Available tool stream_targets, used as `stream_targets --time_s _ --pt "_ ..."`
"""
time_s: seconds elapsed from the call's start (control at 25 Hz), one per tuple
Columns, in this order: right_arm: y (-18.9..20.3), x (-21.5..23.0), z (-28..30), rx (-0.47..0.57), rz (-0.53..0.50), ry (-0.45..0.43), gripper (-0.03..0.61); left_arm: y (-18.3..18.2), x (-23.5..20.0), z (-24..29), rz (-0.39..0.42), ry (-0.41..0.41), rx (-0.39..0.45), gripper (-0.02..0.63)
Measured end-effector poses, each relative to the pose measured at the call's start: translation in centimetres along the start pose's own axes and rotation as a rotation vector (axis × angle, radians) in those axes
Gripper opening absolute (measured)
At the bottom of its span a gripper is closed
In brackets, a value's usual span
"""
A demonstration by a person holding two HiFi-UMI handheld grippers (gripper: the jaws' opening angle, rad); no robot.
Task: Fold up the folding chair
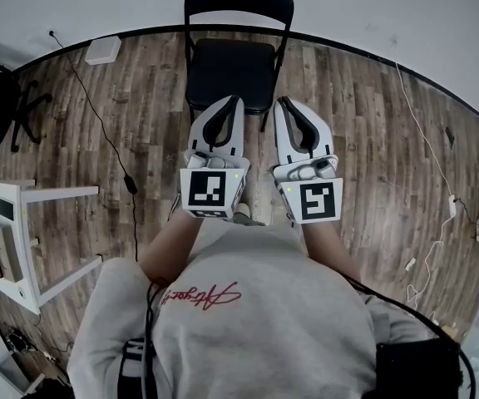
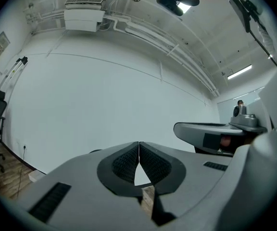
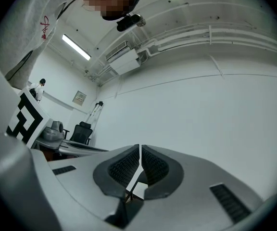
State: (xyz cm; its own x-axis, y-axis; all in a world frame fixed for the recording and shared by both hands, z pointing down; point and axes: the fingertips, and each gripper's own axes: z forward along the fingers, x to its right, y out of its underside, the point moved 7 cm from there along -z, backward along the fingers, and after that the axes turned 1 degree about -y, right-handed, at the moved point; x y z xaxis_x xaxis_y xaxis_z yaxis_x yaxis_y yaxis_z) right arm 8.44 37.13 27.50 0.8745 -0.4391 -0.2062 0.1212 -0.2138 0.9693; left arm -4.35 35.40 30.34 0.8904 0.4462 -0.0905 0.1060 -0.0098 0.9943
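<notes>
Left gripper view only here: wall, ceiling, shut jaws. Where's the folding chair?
Observer: Head view shows the folding chair straight ahead, standing open against the wall.
Operator: Either gripper on it?
Observer: No. The left gripper and right gripper are held side by side in the air, short of the chair.
Operator: Right jaws?
Observer: Shut, with nothing between them in the right gripper view.
</notes>
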Motion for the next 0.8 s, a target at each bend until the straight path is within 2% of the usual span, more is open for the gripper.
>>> stream_targets --time_s 0.24,0.4,0.6,0.72,0.76,0.8 --pt "2.3 2.3 2.3 -0.029 0.027 -0.006 0.023 1.2 -1.1 2.8 -0.008 -0.033 -0.032 0.017" --pt "4.7 4.1 6.1 -0.075 0.025 0.006 0.023 2.8 -2.8 6.2 -0.01 -0.026 -0.05 0.017" --pt "7.2 7.2 12.8 -0.099 0.016 0.023 0.023 4.6 -5.8 11.8 -0.045 0.051 -0.05 0.017" --pt "9.1 9.1 16.7 -0.141 -0.007 0.039 0.023 6.5 -7.5 15.6 -0.104 0.089 -0.123 0.02" --pt "9.9 9.8 17.9 -0.159 -0.021 0.044 0.023 7.4 -7.9 16.8 -0.126 0.104 -0.154 0.037" --pt "10.8 10.5 18.9 -0.176 -0.035 0.049 0.023 8.7 -8.2 17.8 -0.151 0.122 -0.185 0.114"
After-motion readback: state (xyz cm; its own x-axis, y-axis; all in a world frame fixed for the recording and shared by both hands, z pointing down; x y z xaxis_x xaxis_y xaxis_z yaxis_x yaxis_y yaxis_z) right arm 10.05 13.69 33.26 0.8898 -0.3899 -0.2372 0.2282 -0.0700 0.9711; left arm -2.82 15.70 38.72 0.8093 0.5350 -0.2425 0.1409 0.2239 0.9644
